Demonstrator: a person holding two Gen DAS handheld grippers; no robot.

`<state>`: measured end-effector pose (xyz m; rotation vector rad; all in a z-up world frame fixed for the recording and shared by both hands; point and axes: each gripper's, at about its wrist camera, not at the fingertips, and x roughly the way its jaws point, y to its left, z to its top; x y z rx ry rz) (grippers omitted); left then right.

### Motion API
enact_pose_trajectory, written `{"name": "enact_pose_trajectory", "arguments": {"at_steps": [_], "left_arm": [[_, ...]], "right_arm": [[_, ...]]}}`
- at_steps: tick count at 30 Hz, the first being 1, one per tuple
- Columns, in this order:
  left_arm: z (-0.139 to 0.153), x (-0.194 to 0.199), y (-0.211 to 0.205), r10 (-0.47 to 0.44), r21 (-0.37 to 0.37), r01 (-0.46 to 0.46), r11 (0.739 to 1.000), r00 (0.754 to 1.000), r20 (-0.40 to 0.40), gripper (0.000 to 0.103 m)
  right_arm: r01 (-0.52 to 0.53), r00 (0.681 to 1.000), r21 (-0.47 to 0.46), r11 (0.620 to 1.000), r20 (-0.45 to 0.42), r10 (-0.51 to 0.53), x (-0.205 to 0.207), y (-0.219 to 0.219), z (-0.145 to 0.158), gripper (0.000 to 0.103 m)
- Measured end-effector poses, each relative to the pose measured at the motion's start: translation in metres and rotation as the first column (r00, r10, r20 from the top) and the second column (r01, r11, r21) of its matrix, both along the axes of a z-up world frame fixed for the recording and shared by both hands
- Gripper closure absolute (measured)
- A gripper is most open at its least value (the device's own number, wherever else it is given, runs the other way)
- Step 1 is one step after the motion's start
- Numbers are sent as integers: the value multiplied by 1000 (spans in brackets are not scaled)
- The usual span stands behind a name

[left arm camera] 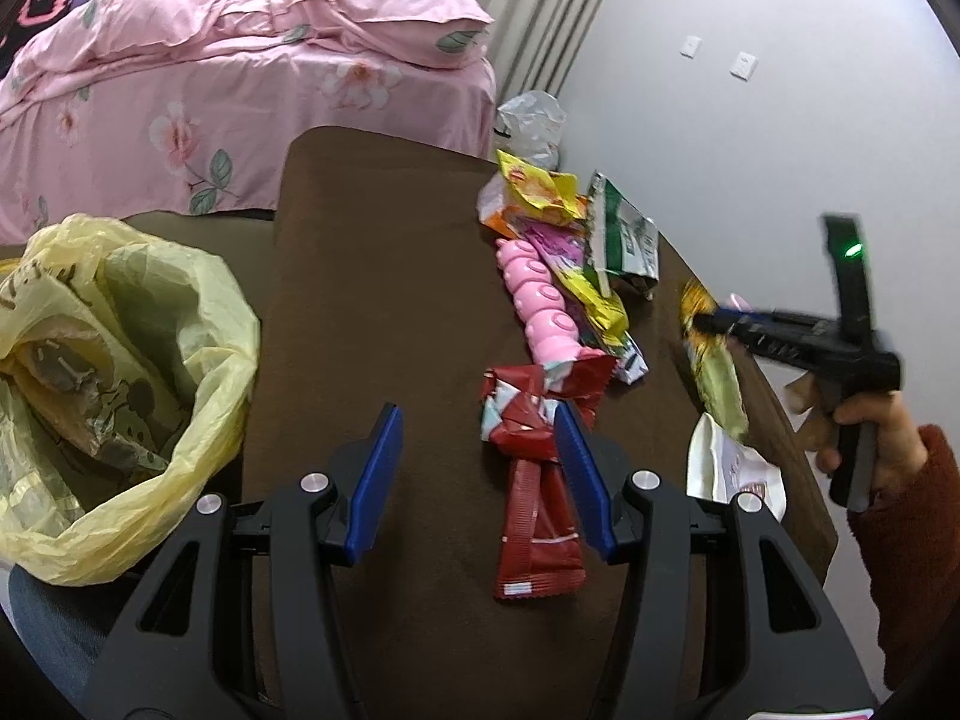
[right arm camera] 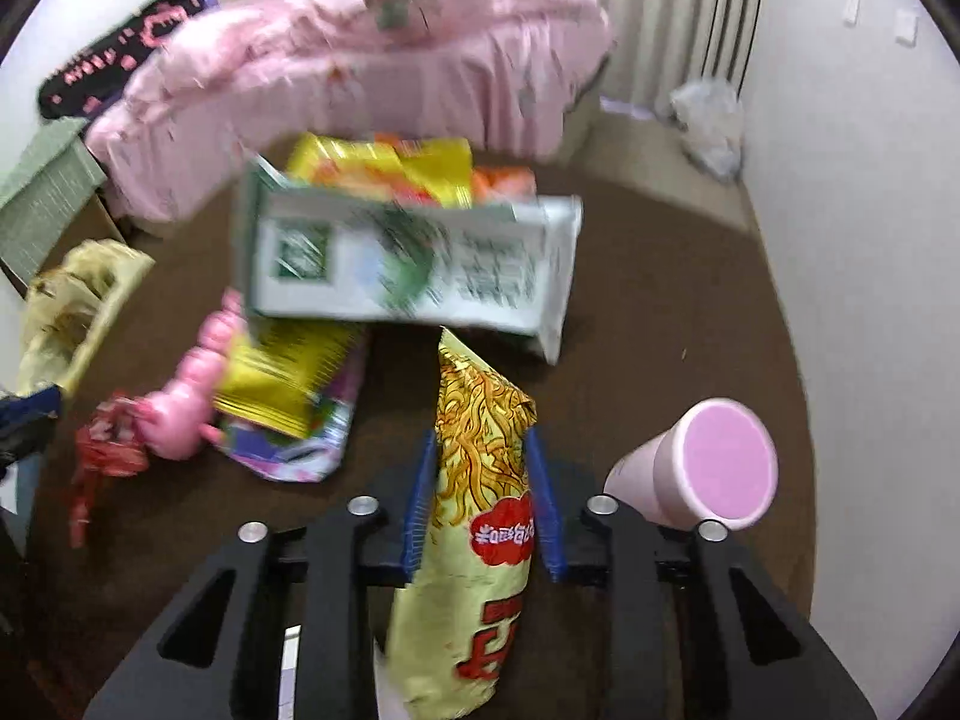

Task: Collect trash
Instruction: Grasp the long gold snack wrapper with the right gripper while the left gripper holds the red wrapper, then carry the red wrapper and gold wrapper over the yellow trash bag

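Observation:
My left gripper (left arm camera: pixel 477 429) is open and empty above the brown table (left arm camera: pixel 384 300), just left of a red wrapper (left arm camera: pixel 534 456). An open yellow trash bag (left arm camera: pixel 114 372) stands at the table's left; it also shows in the right wrist view (right arm camera: pixel 78 306). My right gripper (right arm camera: pixel 483 462) is shut on a yellow-green noodle snack bag (right arm camera: pixel 474 546); in the left wrist view the gripper (left arm camera: pixel 708 321) holds the bag (left arm camera: pixel 720 378) at the table's right edge. A pink toy-shaped container (left arm camera: pixel 543 306), yellow wrappers (left arm camera: pixel 540 186) and a green-white packet (left arm camera: pixel 621 240) lie in a row.
A pink cup (right arm camera: pixel 702 468) lies on its side at the right. A white packet (left arm camera: pixel 732 468) sits at the table's right edge. A bed with pink bedding (left arm camera: pixel 240 78) stands behind the table. A crumpled plastic bag (left arm camera: pixel 531 120) lies by the wall.

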<state>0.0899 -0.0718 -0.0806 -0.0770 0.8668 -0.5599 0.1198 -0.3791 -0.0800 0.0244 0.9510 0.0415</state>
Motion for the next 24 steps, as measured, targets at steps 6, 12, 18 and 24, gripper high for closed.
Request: {"name": "enact_pose_trajectory", "arguments": {"at_steps": [6,12,18,24], "left_arm": [[2,-5,-17,-50,26,50,998,999,12,53],[4,-6,-24,-82,42,81,996,996,18,53],[-3,11,-27,-110,3,111,994,991,-75,53],[-23,24,-43,-86,56,94,994,986,-142,66]], "right_arm": [[-23,988,7,1000,154,22,-38,8,36,79],[8,967,10,1000,255,-10,-70,4,53,80],[69,939,21,997,338,-72,-96,-6,62,80],[68,928,28,997,365,-74,-104,-7,71,80]]}}
